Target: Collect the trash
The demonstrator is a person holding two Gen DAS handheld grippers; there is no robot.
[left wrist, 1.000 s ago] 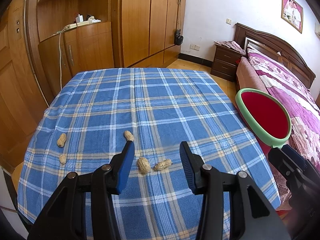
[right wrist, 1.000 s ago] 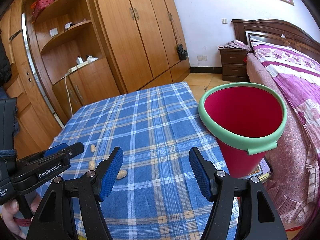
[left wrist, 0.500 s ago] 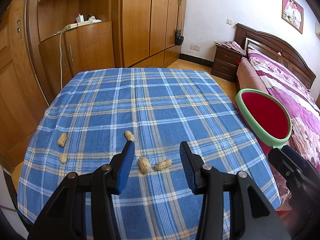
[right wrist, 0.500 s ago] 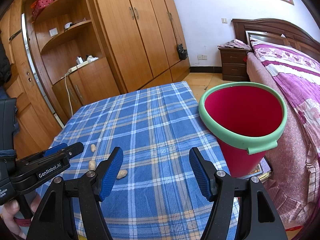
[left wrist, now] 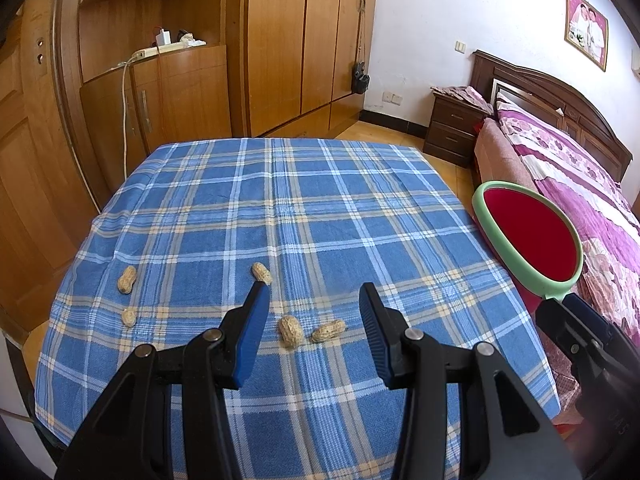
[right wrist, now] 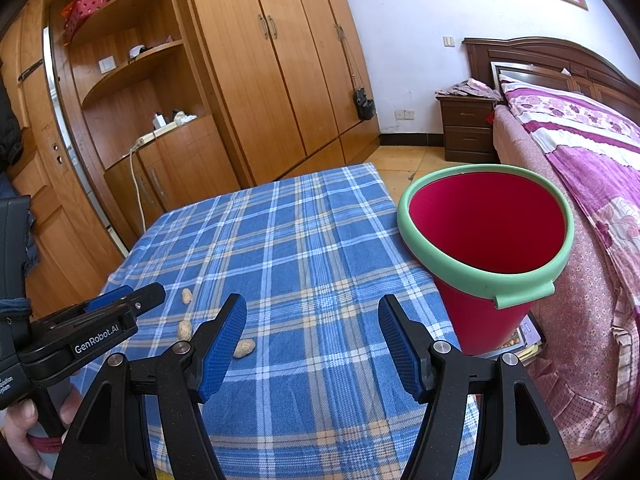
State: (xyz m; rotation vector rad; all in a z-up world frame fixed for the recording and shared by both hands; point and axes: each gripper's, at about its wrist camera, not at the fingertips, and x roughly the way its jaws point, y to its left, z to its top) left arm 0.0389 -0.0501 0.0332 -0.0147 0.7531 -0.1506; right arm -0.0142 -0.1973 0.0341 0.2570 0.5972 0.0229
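Note:
Several peanuts lie on the blue plaid tablecloth [left wrist: 304, 208]. Two peanuts [left wrist: 291, 331] [left wrist: 328, 330] lie side by side just ahead of my open, empty left gripper [left wrist: 310, 312]. A third peanut [left wrist: 261, 272] lies by its left fingertip. Two more [left wrist: 127, 279] [left wrist: 129, 317] lie at the far left. A red bucket with a green rim [right wrist: 486, 256] stands off the table's right edge, also in the left wrist view [left wrist: 528, 236]. My right gripper [right wrist: 312, 320] is open and empty above the table's near edge, left of the bucket. Three peanuts show in its view [right wrist: 244, 348] [right wrist: 184, 329] [right wrist: 186, 295].
A wooden wardrobe and shelves [left wrist: 192, 60] stand beyond the table. A bed with a pink floral cover [right wrist: 592, 152] and a dark nightstand [left wrist: 452, 128] are to the right. Books or papers [right wrist: 524, 340] lie on the floor by the bucket. The left gripper shows in the right wrist view [right wrist: 120, 308].
Almost nothing has changed. Both grippers stay open and nearly still over the table; the views shift only slightly.

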